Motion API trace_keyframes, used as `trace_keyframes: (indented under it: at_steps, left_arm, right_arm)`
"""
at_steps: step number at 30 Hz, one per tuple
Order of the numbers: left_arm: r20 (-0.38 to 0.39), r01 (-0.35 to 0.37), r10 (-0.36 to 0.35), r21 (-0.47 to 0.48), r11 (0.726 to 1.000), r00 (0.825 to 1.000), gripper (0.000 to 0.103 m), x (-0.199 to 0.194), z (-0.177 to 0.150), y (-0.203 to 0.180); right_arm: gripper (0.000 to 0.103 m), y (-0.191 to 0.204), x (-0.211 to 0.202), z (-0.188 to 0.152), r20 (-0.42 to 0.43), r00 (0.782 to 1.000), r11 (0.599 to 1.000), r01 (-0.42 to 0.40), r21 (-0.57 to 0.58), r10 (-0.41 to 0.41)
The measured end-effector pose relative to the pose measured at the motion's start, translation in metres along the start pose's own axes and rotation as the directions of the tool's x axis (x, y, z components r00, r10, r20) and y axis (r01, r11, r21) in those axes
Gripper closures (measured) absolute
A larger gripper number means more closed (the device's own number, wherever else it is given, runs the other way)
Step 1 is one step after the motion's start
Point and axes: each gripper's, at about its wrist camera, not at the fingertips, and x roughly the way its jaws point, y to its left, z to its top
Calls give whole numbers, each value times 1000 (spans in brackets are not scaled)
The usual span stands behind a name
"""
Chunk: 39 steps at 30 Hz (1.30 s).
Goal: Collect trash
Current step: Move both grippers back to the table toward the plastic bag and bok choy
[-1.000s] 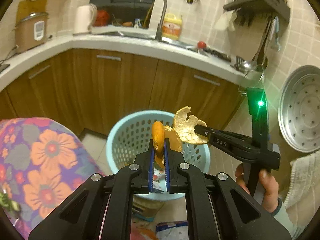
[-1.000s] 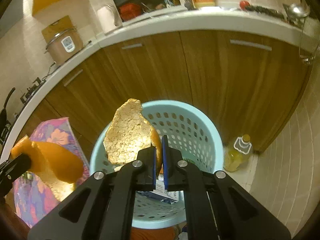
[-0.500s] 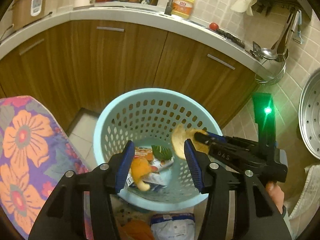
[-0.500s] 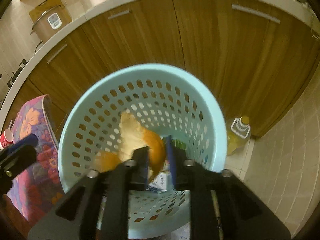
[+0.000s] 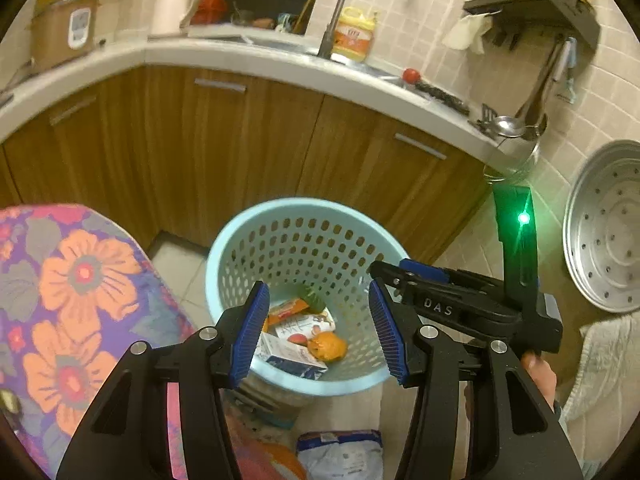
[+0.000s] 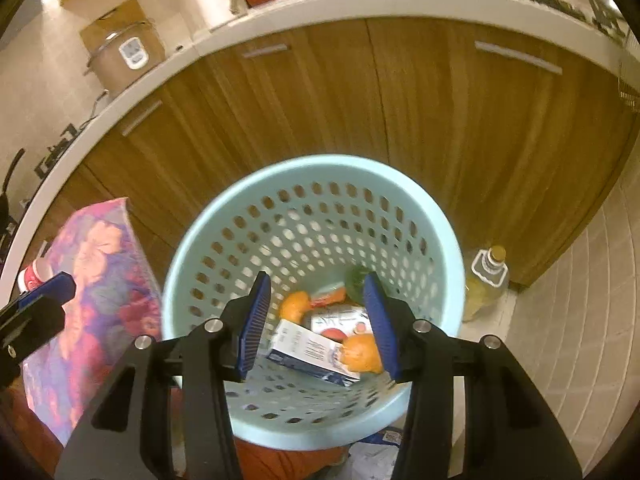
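Note:
A light blue perforated basket (image 5: pixel 240 248) (image 6: pixel 200 240) stands on the floor in front of the wooden cabinets. Inside lie orange peel pieces (image 5: pixel 326 346) (image 6: pixel 362 354) (image 6: pixel 294 306), a white and blue carton (image 5: pixel 286 354) (image 6: pixel 308 350), an orange wrapper (image 5: pixel 286 308) and a green scrap (image 5: pixel 314 298). My left gripper (image 5: pixel 318 332) is open and empty above the basket. My right gripper (image 6: pixel 318 322) is open and empty above the basket too; it shows in the left wrist view (image 5: pixel 394 278) over the right rim.
A table with a floral cloth (image 5: pixel 72 288) (image 6: pixel 96 280) stands left of the basket. An oil bottle (image 6: pixel 486 282) stands on the floor at its right. A plastic bag (image 5: pixel 340 456) lies below the basket. Cabinets (image 5: pixel 248 152) and a counter with sink lie behind.
Both grippers held orange peel over the basket one second ago. Both opened, and the peels dropped into the basket. Both grippers now stand wide open and empty.

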Motion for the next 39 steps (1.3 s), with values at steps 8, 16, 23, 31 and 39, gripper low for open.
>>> trace_keyframes:
  at_steps: [8,16,23,31,39]
  left_arm:
    - [132,-30,30,-1,1000,991,45,-73,-2,3]
    - [239,-127,147,-98,987,960,41,-152,-23,45]
    - [285,-201,299,-326,924,911,34,-225,-73,116]
    - [241,-271,449,-529,804,861,34,-277,-123,192]
    - [183,-313,509,-603,734,841,34,-292,-151,229]
  right_arm:
    - [58,71,-43,6,74,994,990,-76,-122,86]
    - [52,157,-66,4,104,973,947,-170,-273,205]
    - [49,237,-57,-14,69,956,881,-232,-412,285]
    - [49,311,-38,-42,34,939,802,-273,-531,342]
    - [49,363,-18,-66,-23,930,726,-302,-618,368]
